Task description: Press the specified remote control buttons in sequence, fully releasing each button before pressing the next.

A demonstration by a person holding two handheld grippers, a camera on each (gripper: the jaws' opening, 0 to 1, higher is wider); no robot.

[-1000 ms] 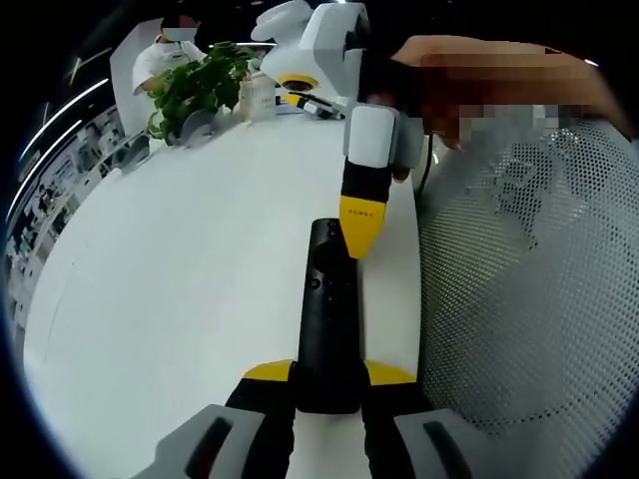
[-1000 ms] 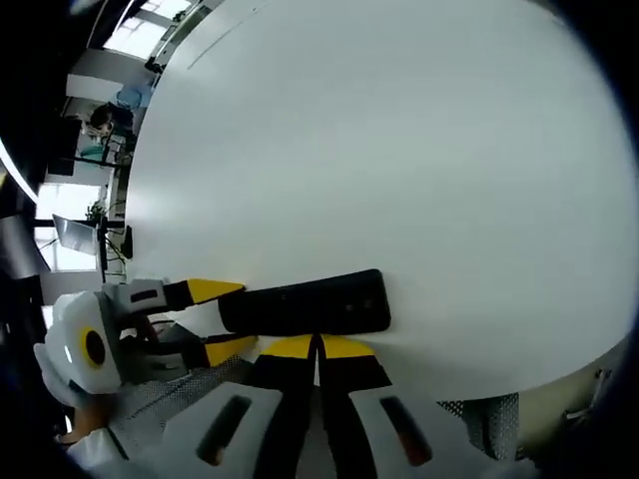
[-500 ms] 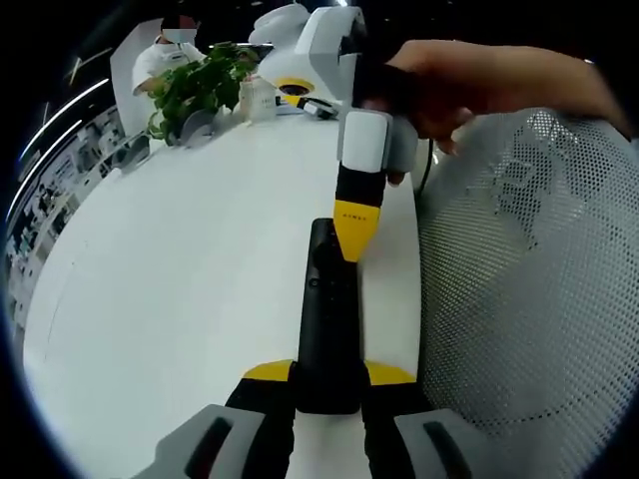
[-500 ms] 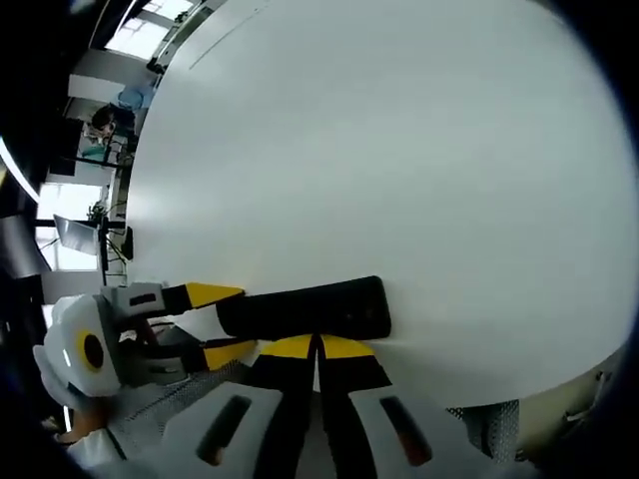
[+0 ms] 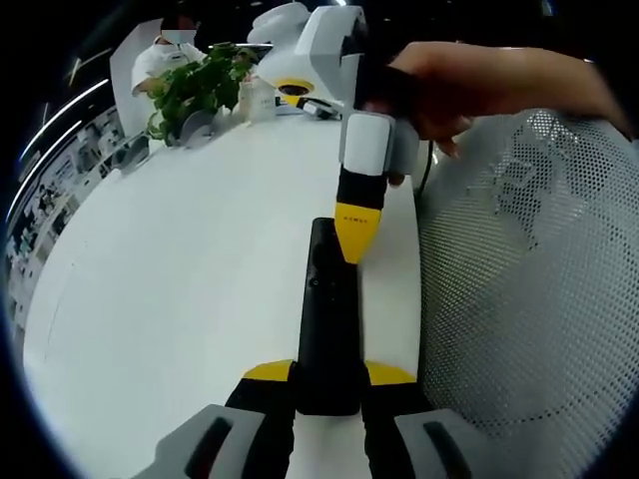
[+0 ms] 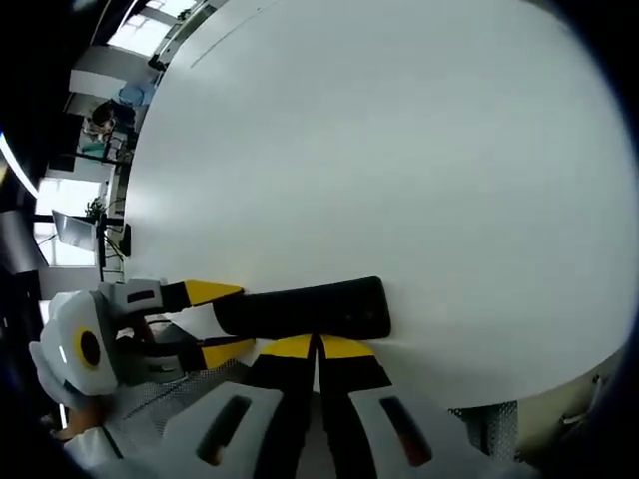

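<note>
Left gripper [image 5: 327, 373]: in the left gripper view its two yellow-tipped jaws are clamped on the near end of the remote control [image 5: 327, 319], one jaw on each long side. The remote is a long black bar extending straight ahead from the jaws and lying on the white table [image 5: 190, 269].

Right gripper [image 6: 317, 346]: in the right gripper view its yellow tips are pressed together with no gap, holding nothing. They sit at the long edge of the remote control [image 6: 305, 308], which lies crosswise just ahead of them, near its far end. In the left gripper view the right gripper [image 5: 356, 228] descends from above, held by a person's hand [image 5: 469, 85]; its yellow tip meets the far part of the remote's top face. Whether a button is depressed cannot be determined.

Ahead and left of the left gripper, well beyond the remote, a potted plant [image 5: 198, 85] stands on the table. To the right of the remote, off the table edge, is a white mesh surface [image 5: 529, 289].
</note>
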